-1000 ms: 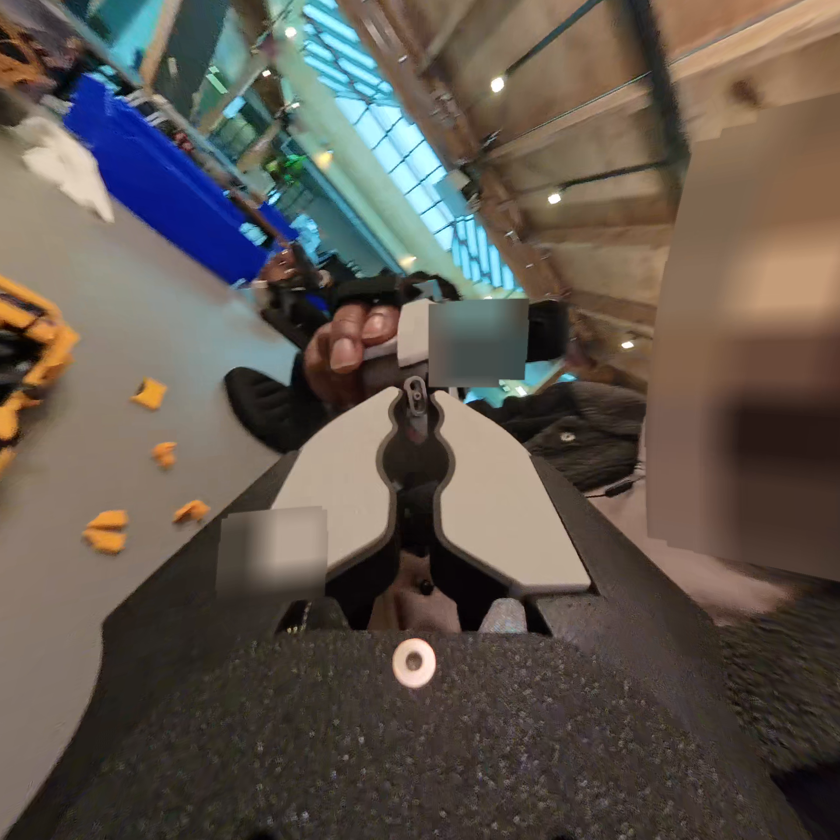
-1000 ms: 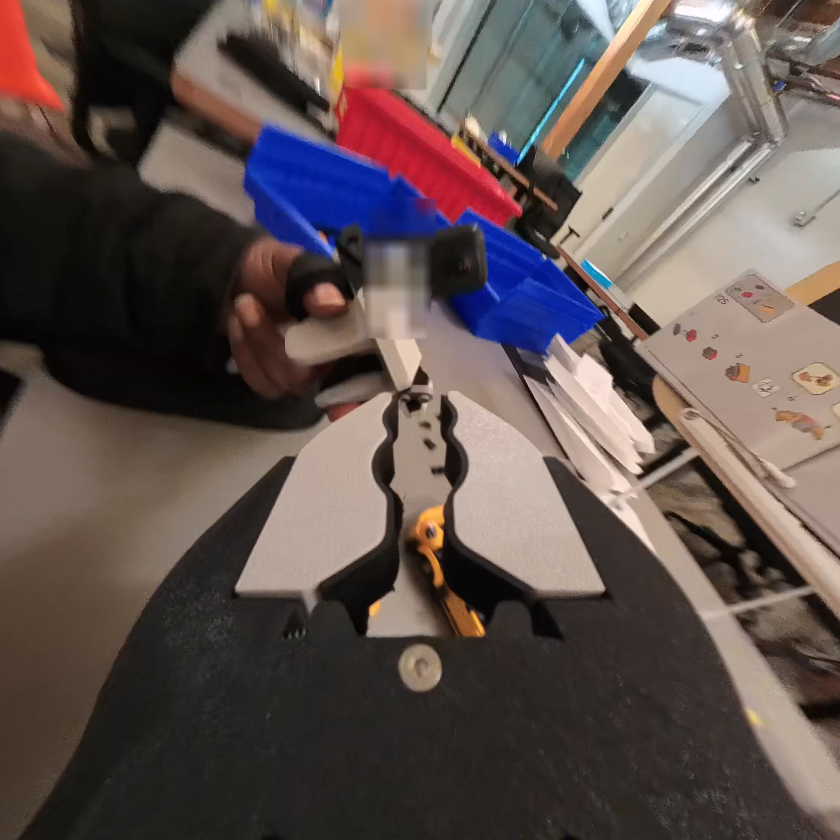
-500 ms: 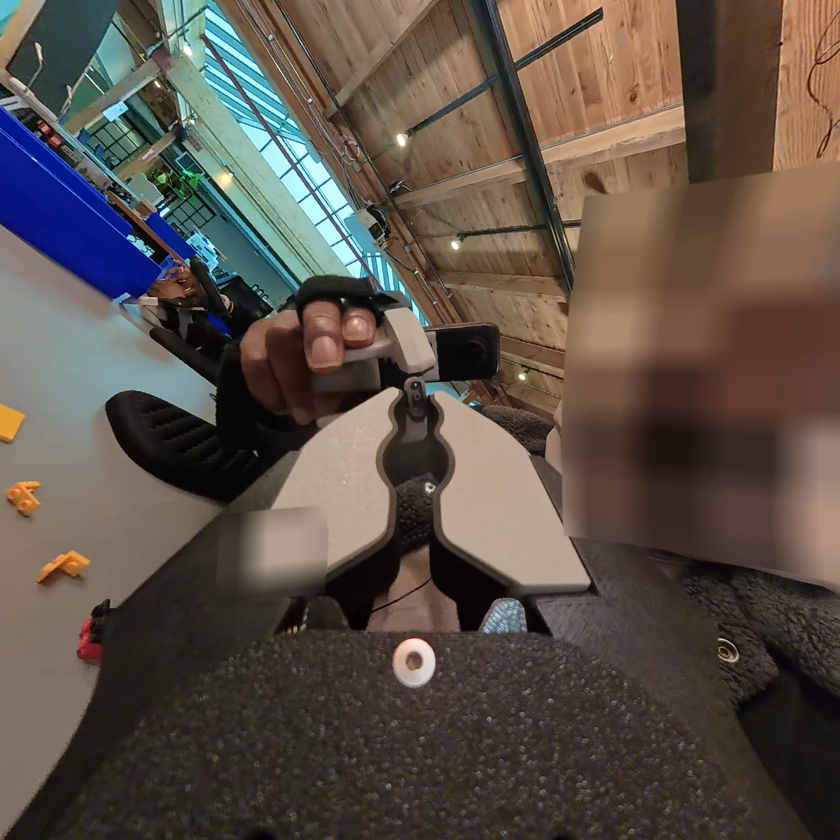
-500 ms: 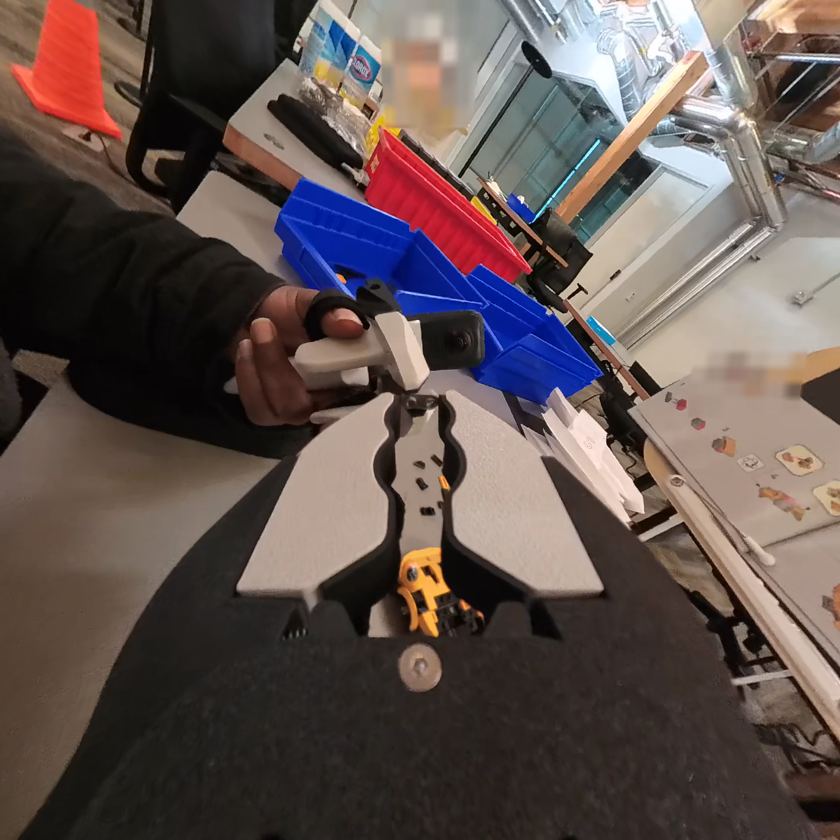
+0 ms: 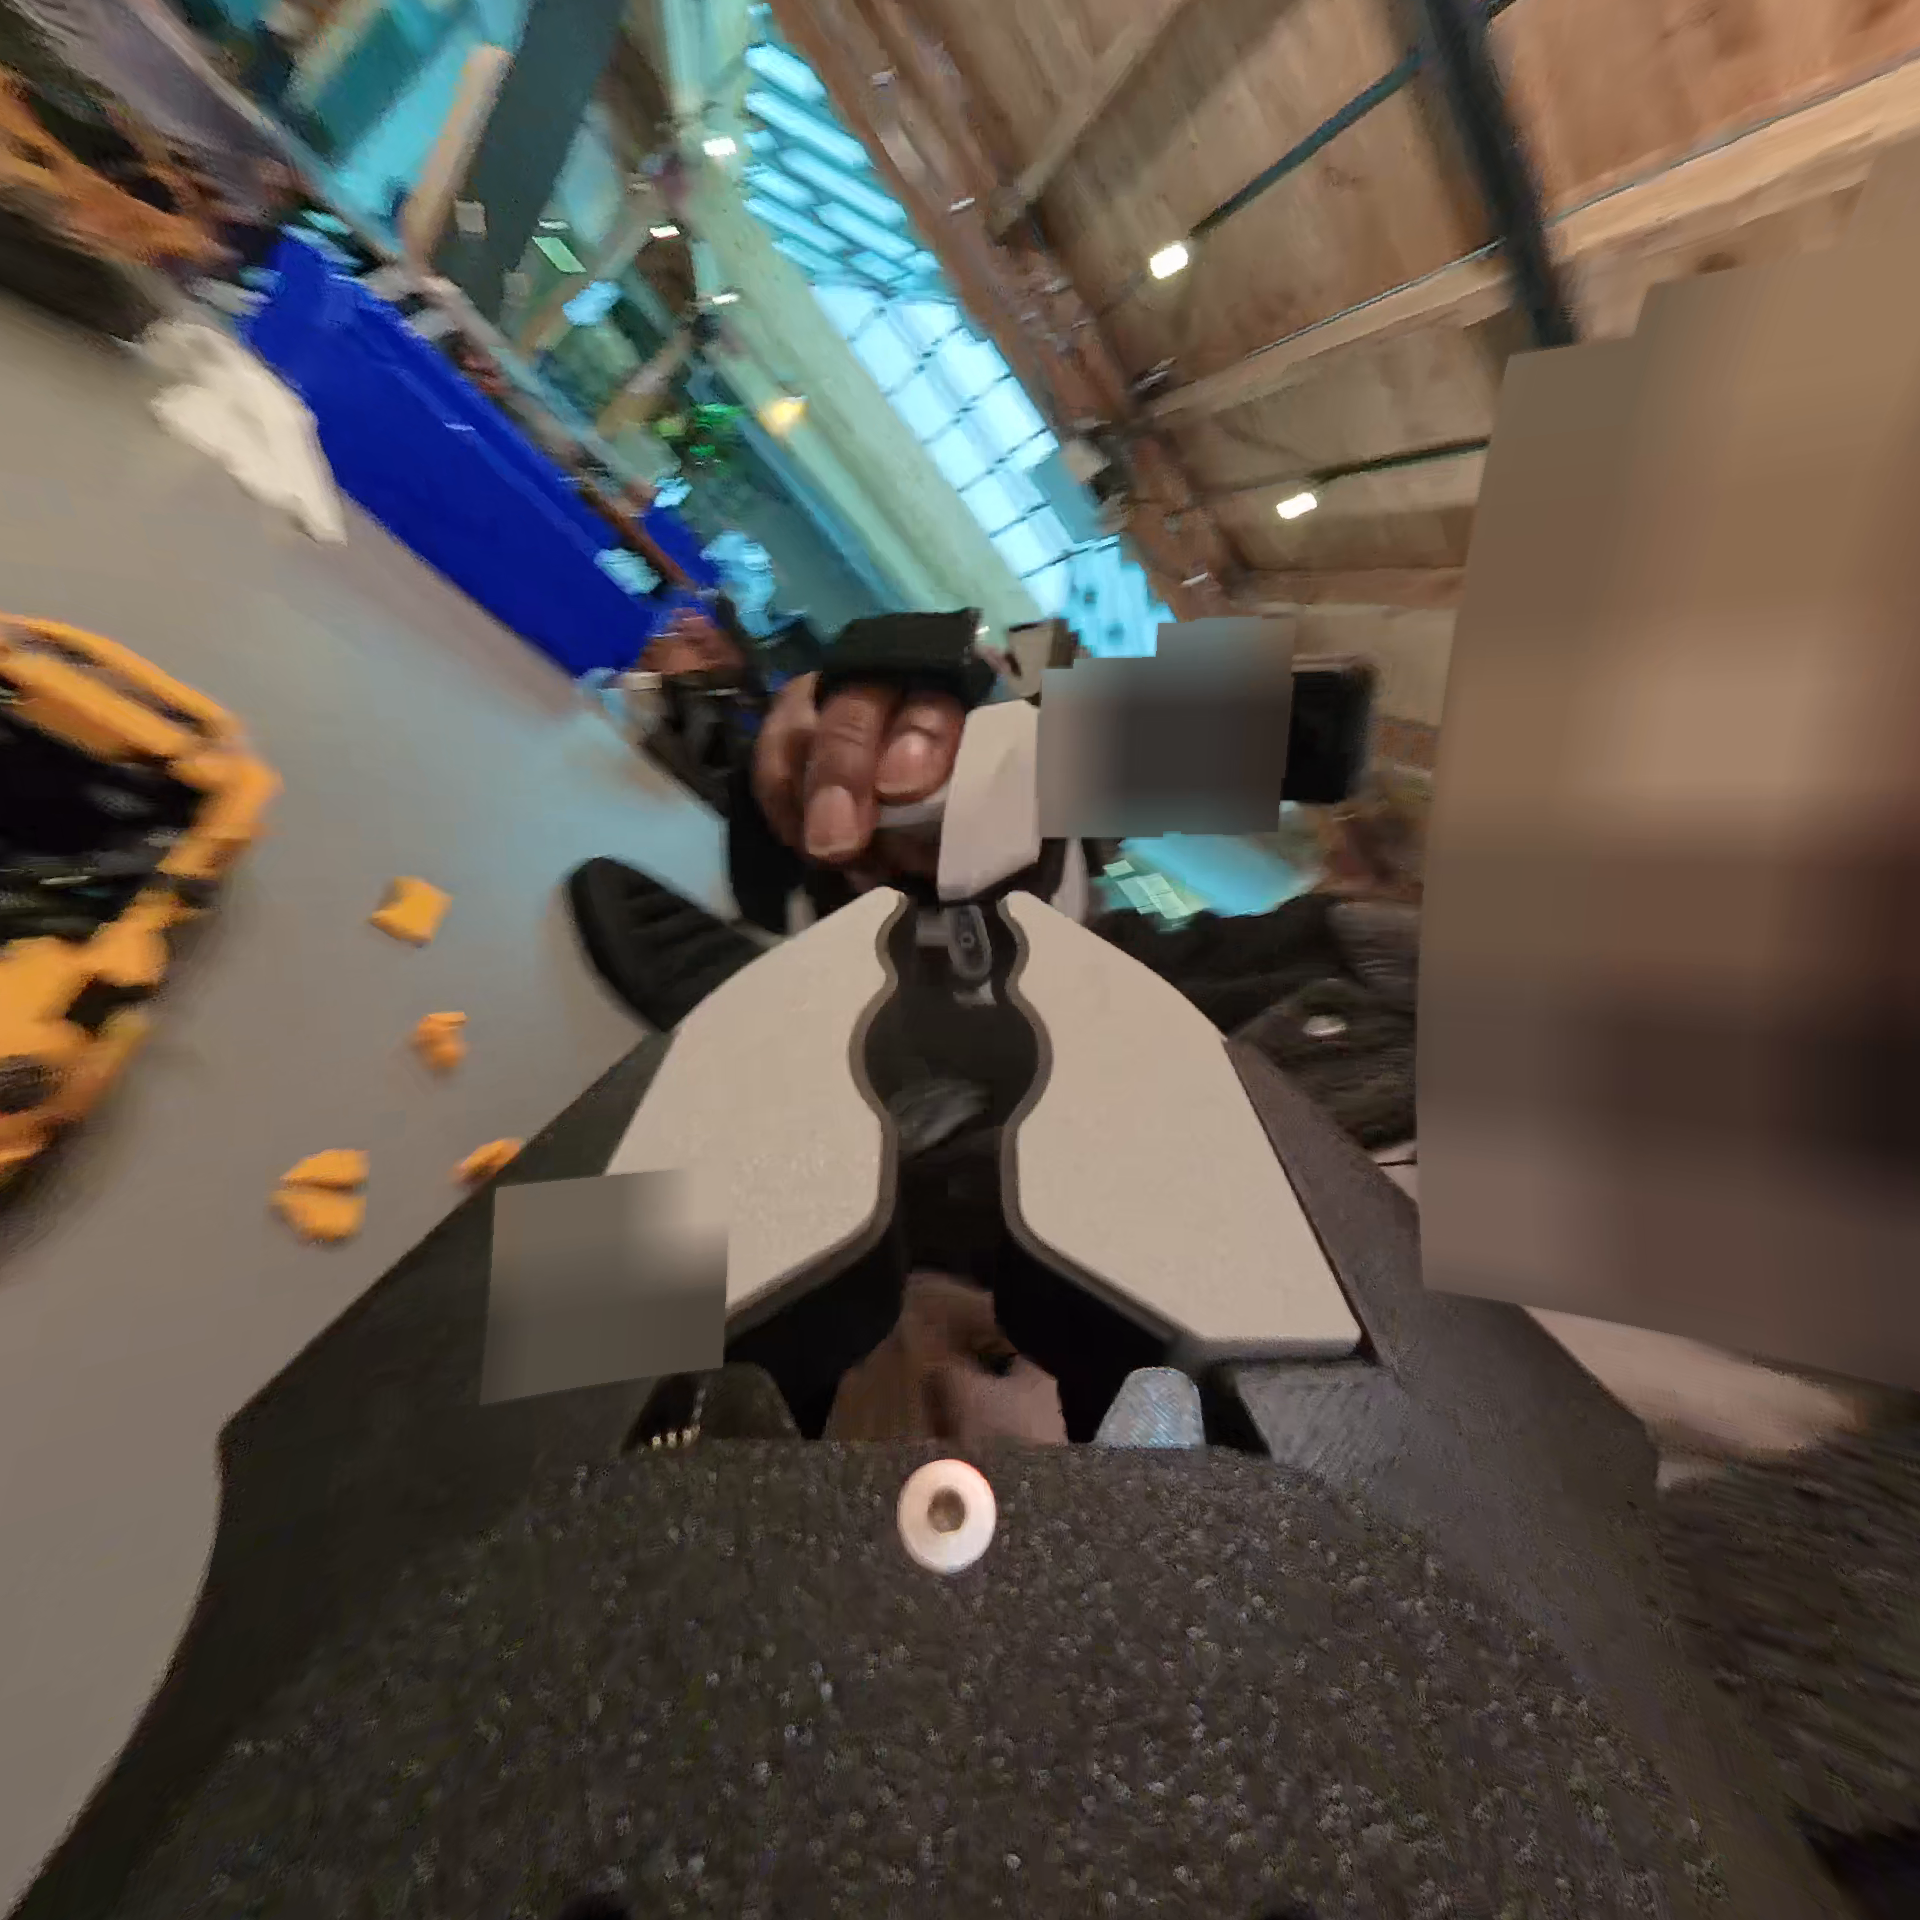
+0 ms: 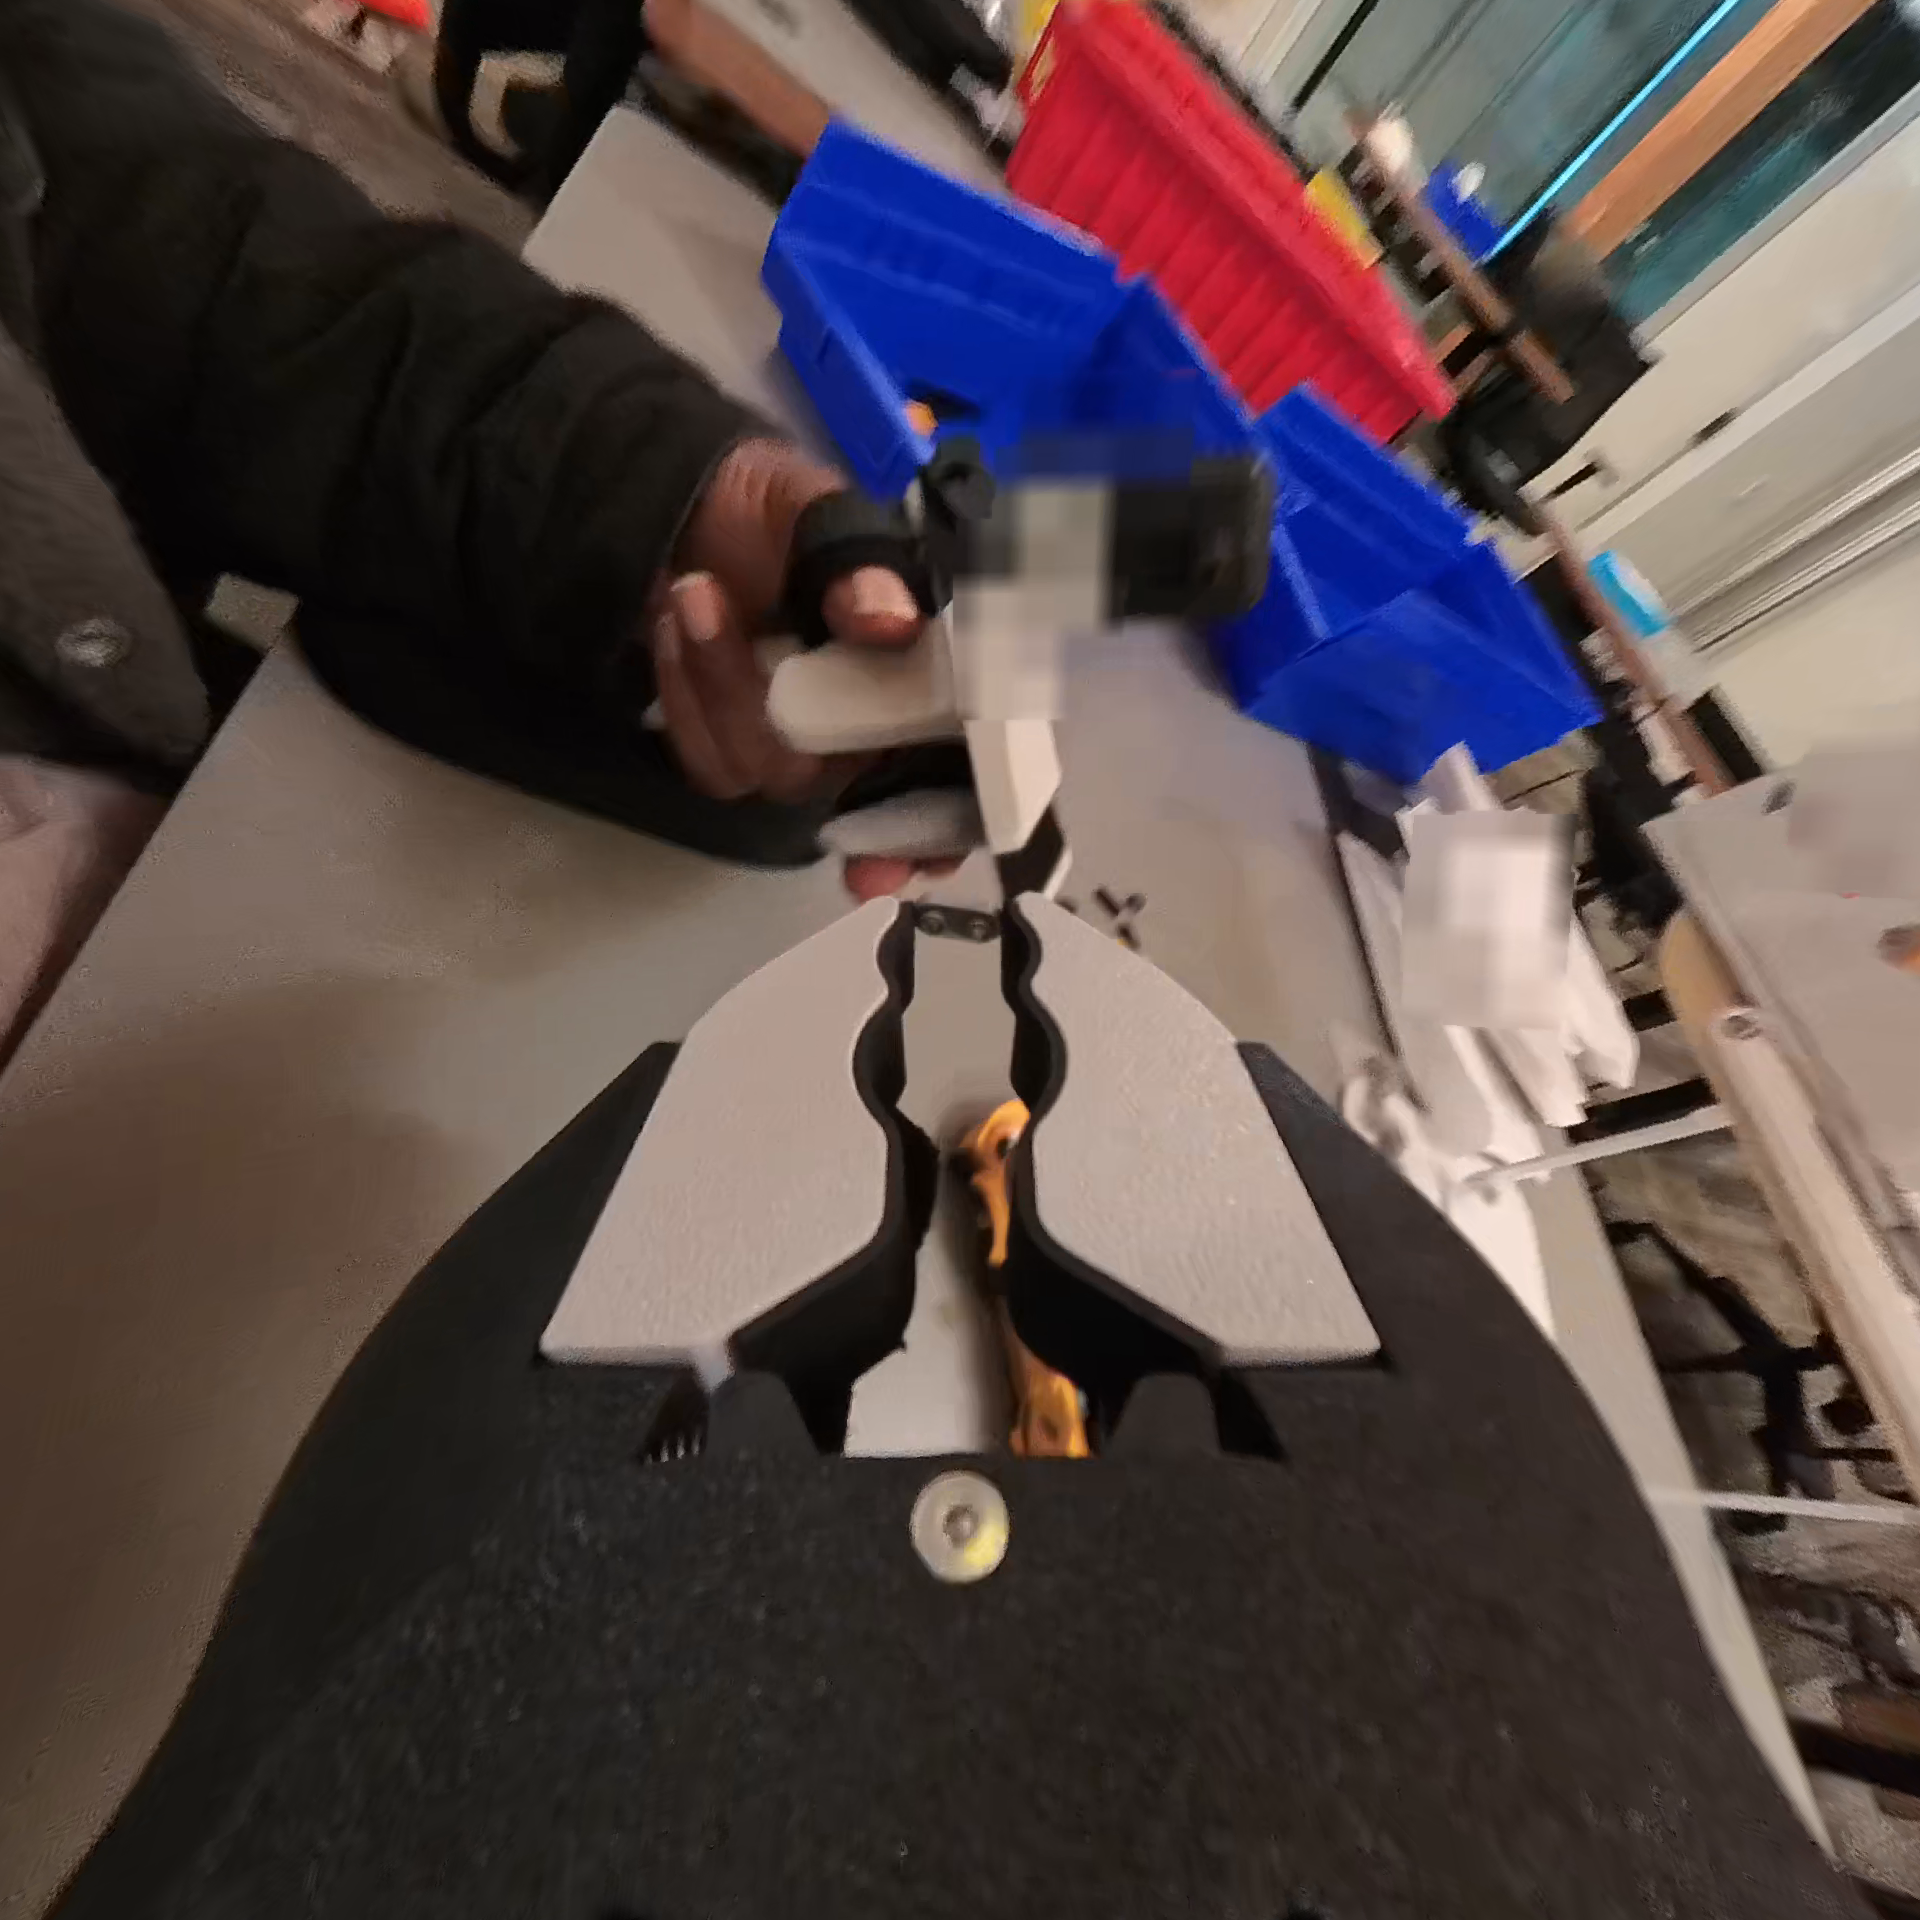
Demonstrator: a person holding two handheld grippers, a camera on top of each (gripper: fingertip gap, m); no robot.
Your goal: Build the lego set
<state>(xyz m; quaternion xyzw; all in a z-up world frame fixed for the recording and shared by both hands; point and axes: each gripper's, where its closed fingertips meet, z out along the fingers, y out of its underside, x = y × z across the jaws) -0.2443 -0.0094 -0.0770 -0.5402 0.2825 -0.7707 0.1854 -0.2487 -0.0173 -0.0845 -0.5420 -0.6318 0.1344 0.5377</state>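
Note:
My left gripper [image 5: 958,920] and right gripper [image 6: 961,914] face each other tip to tip above the grey table [image 6: 416,987]. The left is shut on a small dark lego piece [image 5: 964,935]. The right is shut on a small black lego piece [image 6: 961,922]. A hand holds the other gripper in each view. The yellow-and-black lego model [image 5: 94,883] lies at the left on the table and also shows through the gap between the right gripper's fingers [image 6: 992,1174]. Loose orange pieces [image 5: 410,909] lie near it. Both views are blurred.
Blue bins [image 6: 987,312] and a red bin [image 6: 1195,208] stand at the table's far side. White bags [image 6: 1507,1039] lie at the right edge. Small black parts [image 6: 1117,914] lie on the table. A blue bin [image 5: 436,468] and white bags [image 5: 249,436] show far left.
Both grippers stayed tip to tip and shut. The left view swung up to the ceiling, then back down, so the model and orange pieces show again. The right view tilted down.

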